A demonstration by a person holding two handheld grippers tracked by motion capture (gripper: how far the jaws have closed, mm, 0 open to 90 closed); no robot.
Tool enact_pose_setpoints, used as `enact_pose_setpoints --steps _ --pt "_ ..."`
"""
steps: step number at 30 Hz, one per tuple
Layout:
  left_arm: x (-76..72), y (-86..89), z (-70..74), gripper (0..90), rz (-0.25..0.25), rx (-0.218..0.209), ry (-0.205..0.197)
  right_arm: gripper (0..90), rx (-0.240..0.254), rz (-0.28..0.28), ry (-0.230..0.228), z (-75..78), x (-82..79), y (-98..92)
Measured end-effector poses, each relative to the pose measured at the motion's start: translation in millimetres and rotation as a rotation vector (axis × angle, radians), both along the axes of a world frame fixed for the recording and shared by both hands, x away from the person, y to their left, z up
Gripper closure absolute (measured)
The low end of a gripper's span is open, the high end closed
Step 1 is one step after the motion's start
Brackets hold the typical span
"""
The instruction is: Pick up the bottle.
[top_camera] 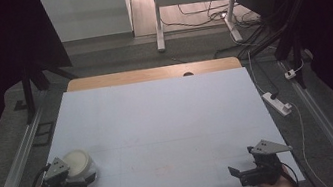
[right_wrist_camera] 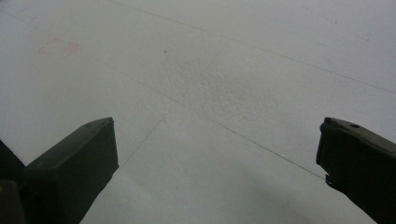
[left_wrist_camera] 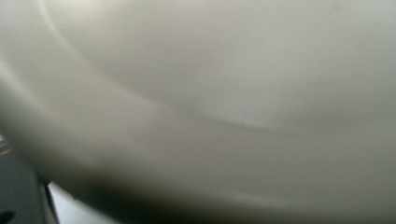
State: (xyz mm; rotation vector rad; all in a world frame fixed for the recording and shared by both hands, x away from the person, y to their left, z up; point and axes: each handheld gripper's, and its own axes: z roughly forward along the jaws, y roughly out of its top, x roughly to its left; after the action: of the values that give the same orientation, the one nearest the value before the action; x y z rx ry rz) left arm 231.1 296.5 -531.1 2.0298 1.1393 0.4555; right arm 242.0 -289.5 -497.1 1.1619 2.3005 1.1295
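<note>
Jaws of the right gripper (right_wrist_camera: 217, 163) spread wide over bare table (top_camera: 159, 125), near right corner, holding nothing. Left gripper (top_camera: 74, 181) sits against the white bowl (top_camera: 78, 161) at near left; jaw state hidden by its body, cannot tell. Bowl wall blurs its own camera.

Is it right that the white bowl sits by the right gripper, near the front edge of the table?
Not quite. In the high view the white bowl sits by the left gripper, not the right gripper. It is indeed near the front edge of the table.
</note>
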Motion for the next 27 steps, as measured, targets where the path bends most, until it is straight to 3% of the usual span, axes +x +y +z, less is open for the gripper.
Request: enact_pose_setpoints --steps 19,27 --pt "1.2 -1.4 3.9 7.4 0.014 0.000 0.034 0.0 -0.001 0.004 -0.001 0.0 -0.1 0.4" --pt "0.6 -3.0 6.4 7.4 0.009 0.006 0.030 0.0 -0.004 0.004 0.000 0.1 -0.1 0.6"
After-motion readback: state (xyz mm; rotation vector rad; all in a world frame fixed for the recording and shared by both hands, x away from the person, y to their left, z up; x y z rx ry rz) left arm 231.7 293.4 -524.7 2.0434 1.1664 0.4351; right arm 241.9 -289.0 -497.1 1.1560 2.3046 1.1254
